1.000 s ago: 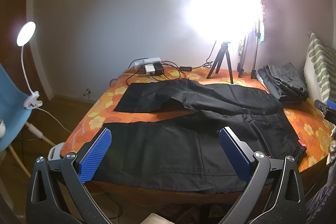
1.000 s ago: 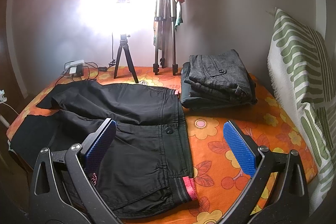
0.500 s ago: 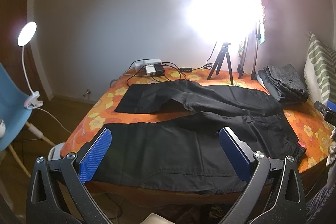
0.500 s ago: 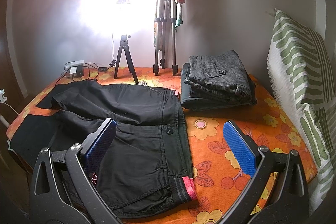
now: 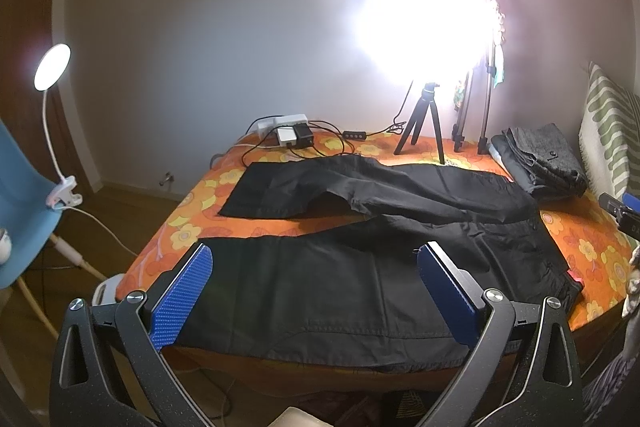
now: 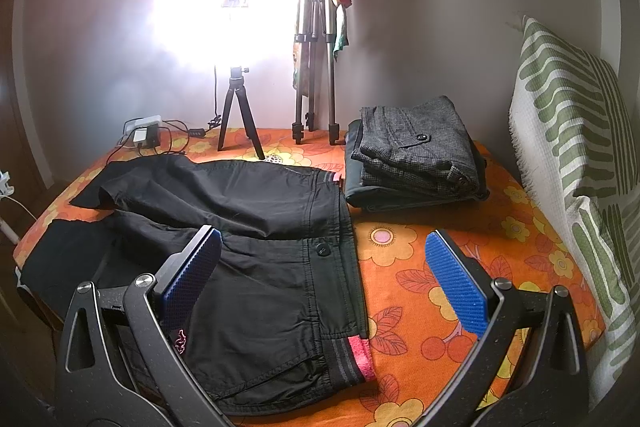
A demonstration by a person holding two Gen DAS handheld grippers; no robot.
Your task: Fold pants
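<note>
Because the black pants [image 5: 360, 267] lie spread flat across the orange flowered bed [image 6: 460, 259], waistband toward its right edge and both legs running to the left edge, you have them laid out ready for a first fold rather than mid-fold. The two legs are splayed apart at the cuffs, the far one angled toward the back edge with a ridge of loose cloth near the crotch, so I judge you will need to bring one leg over the other before folding lengthwise. Your left hand-held gripper [image 5: 314, 291] hangs spread wide above the near leg by the front edge, touching nothing. Your right hand-held gripper [image 6: 324, 275] is likewise spread and empty, over the waistband [image 6: 348, 247] with its button and pink trim, which suits taking hip and cuff together. A stack of folded grey trousers [image 6: 416, 147] sits at the back right corner, just beside the waistband, probably where finished pieces go. Along the back edge stand a small tripod [image 6: 240, 115] carrying a glaring lamp, a taller tripod [image 6: 314, 39], and a power strip [image 5: 288, 131] with cables; keep the far leg from dragging into those. A striped pillow [image 6: 576, 147] leans at the right edge.
</note>
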